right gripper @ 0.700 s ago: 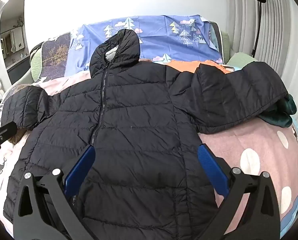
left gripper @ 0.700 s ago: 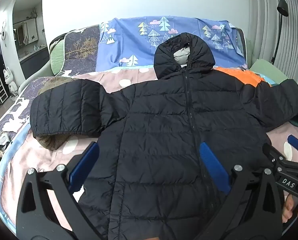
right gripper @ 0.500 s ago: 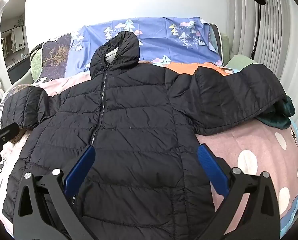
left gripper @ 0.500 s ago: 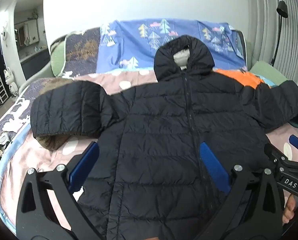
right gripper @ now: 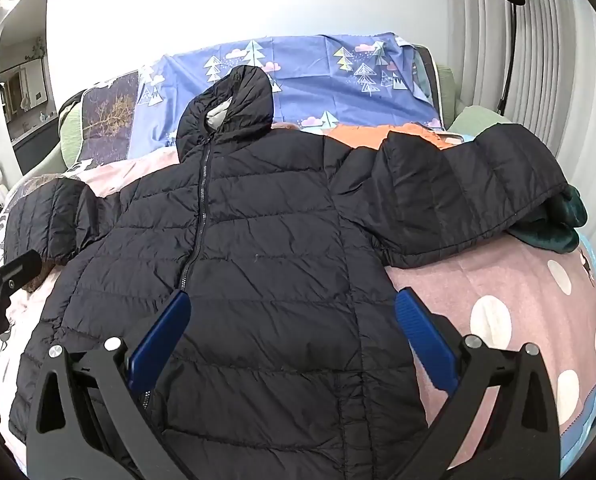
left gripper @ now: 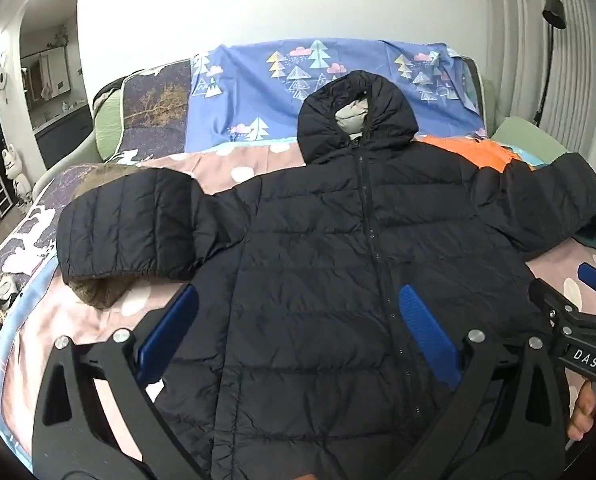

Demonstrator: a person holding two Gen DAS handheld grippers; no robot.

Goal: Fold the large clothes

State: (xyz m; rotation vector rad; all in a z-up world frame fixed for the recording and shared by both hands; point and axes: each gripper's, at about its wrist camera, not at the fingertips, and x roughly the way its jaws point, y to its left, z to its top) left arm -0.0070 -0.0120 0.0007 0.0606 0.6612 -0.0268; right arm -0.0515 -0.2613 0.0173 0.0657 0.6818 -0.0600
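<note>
A black hooded puffer jacket lies front up on the bed, zipped, both sleeves spread out; it also shows in the right wrist view. My left gripper is open and empty, held above the jacket's lower left part. My right gripper is open and empty, held above the jacket's lower right part. The right gripper's tip shows at the right edge of the left wrist view. The left gripper's tip shows at the left edge of the right wrist view.
The bed has a pink dotted blanket and a blue tree-print sheet at the head. An orange garment and a dark green garment lie under the right sleeve. A brown furry item lies under the left sleeve. A floor lamp stands at the right.
Both views have shifted slightly, so the jacket sits a little lower in frame. The jacket has not moved and both grippers stay open.
</note>
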